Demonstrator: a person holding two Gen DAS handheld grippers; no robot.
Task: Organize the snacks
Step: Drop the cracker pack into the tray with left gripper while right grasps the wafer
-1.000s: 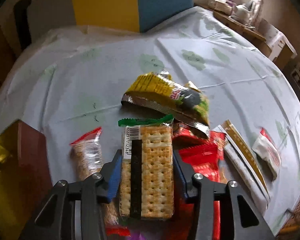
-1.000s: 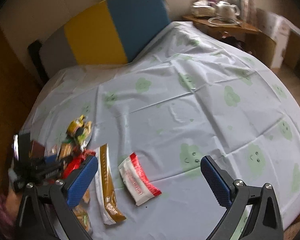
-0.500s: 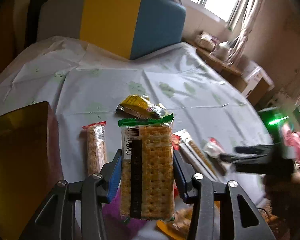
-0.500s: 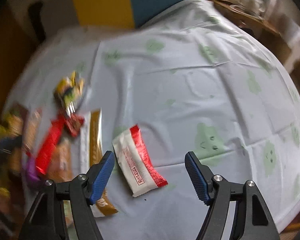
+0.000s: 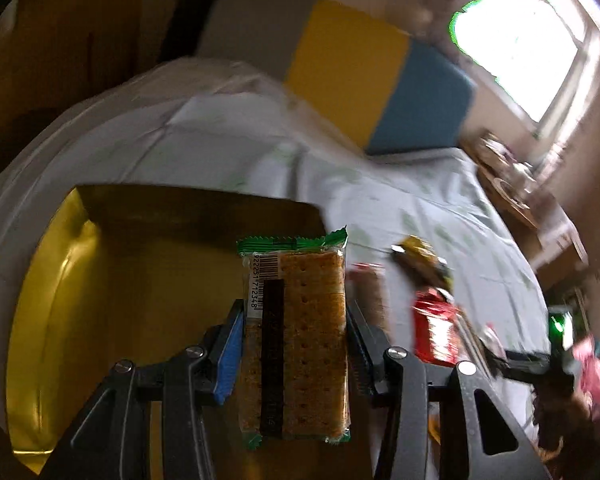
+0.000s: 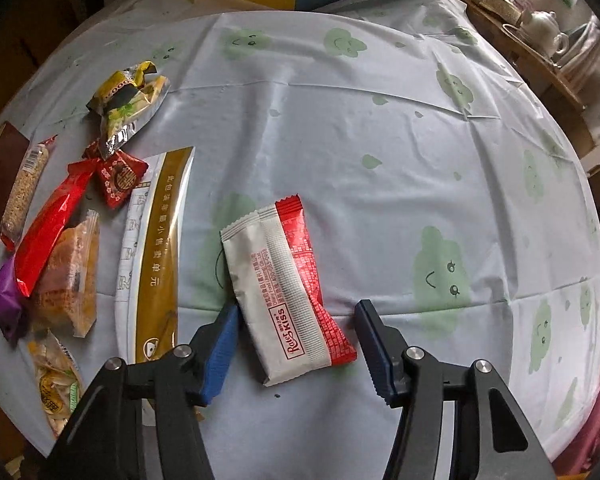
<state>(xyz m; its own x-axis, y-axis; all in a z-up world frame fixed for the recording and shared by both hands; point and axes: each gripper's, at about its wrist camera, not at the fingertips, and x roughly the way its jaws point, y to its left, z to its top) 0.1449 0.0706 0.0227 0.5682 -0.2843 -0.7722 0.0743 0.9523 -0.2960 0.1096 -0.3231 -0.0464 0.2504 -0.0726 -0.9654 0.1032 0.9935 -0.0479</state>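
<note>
Left wrist view: gripped the cracker pack (image 5: 300, 320) across its width in the left gripper (image 5: 294, 344), jaws partly closed and pads pressing both long sides, the same hold as a second before. Lifted clear of the snack pile since then and swung sideways, so hung over the gold-lined box (image 5: 200, 208) instead of over the scattered packets, with the box's dark far wall just behind the pack's green top seam. Blurred heavily, so could not tell how high above the box floor. Right wrist view: came down on the red-and-white packet (image 6: 288, 292) lying alone on the tablecloth (image 6: 340, 140), apart from the heap at the left. Had just been closing the right gripper (image 6: 296, 310) from a wide spread to roughly half, with the packet between the jaws. Stood one pad right at the packet's white edge and the other a little clear of its red side, so pinched nothing yet: open around the packet, not holding it. Left untouched the gold-striped sachet (image 6: 156, 256), the long red wrapper (image 6: 48, 224) and the yellow bag (image 6: 128, 96). Judged from this: one snack about ready for the box, needing only a lowering and a release; a second pick nearly made, needing a further squeeze. Risked a slip or twist there, since lay slanted to the jaws and looked flat and slick.
</note>
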